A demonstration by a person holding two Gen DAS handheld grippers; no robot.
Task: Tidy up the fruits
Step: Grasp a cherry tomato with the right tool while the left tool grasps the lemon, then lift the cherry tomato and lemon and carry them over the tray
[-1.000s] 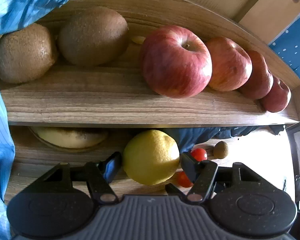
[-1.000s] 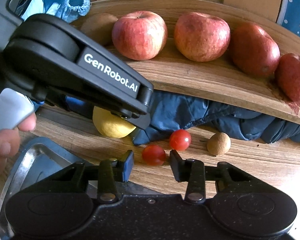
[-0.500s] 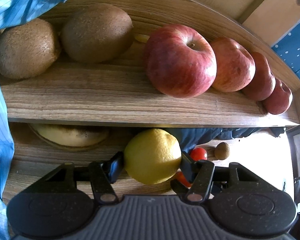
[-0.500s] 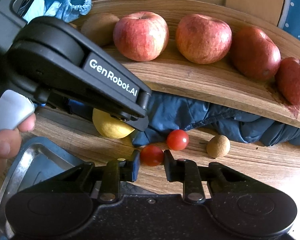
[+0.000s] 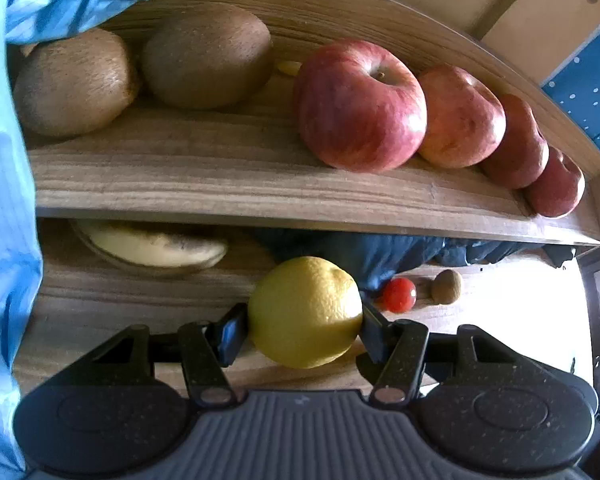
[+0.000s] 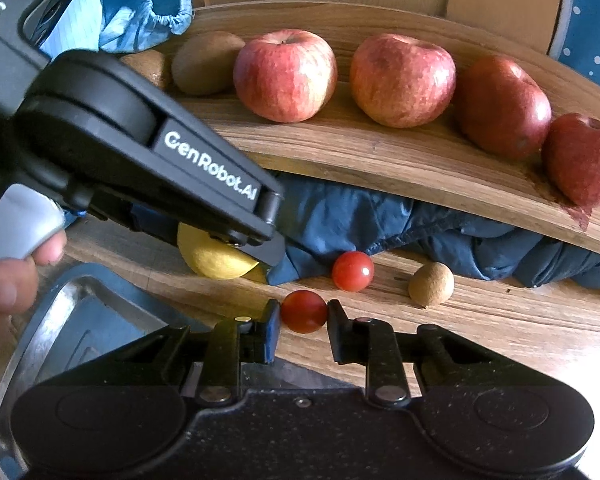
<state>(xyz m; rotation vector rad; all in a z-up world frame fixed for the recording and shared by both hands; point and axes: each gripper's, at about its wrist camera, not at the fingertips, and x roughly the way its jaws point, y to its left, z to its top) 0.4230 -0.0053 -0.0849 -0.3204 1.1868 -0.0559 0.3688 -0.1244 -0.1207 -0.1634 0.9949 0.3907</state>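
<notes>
My left claw (image 5: 304, 330) is closed on the lemon (image 5: 305, 312): both pads press its sides, and the fruit sits low, below the front edge of the wooden shelf (image 5: 236, 196). I cannot tell whether the lemon touches the surface (image 6: 500, 320).

On the shelf, left to right, stand two kiwis (image 5: 74, 82), then four red apples (image 5: 360, 106) in a row, each close against the next. Under the shelf, to the left, lies a banana (image 5: 152, 246); a dark blue cloth (image 6: 380, 216) is bunched under the shelf to the right.

My right claw (image 6: 303, 314) is narrowed around a cherry tomato (image 6: 304, 311), below and forward of the shelf. The left pad touches it or nearly so; a thin gap seems to remain at the right pad, so I cannot tell whether the grip is firm. A second cherry tomato (image 6: 353, 271) lies nearer the shelf, just beside the cloth. A small brown fruit (image 6: 431, 284) lies to its right. A metal tray (image 6: 52, 320) sits left of the held tomato, well forward of the shelf.
</notes>
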